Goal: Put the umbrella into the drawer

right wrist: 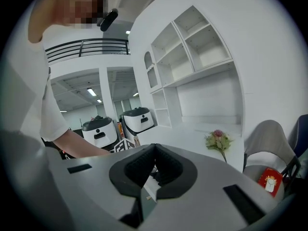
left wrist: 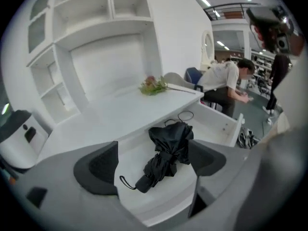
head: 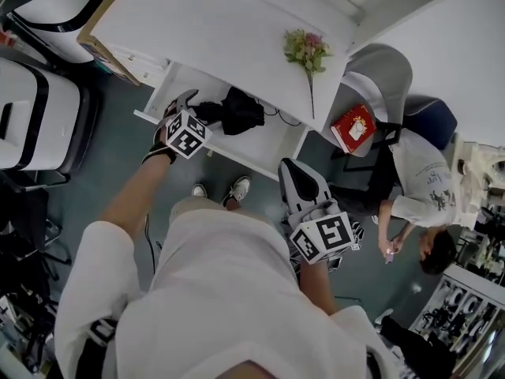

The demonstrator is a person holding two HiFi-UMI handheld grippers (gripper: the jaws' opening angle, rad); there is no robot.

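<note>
A folded black umbrella lies inside the open white drawer under the white desk. In the left gripper view the umbrella rests on the drawer floor, handle and strap toward me. My left gripper hovers over the drawer's left part, above and apart from the umbrella. Its jaws stand wide open, with nothing pressed between the pads. My right gripper hangs in front of the drawer's right end. In its own view the right gripper is shut and holds nothing.
A small bunch of flowers lies on the desk. A thin cable loop sits at the drawer's back. A grey chair with a red box stands right, and a person bends over there. White machines stand left.
</note>
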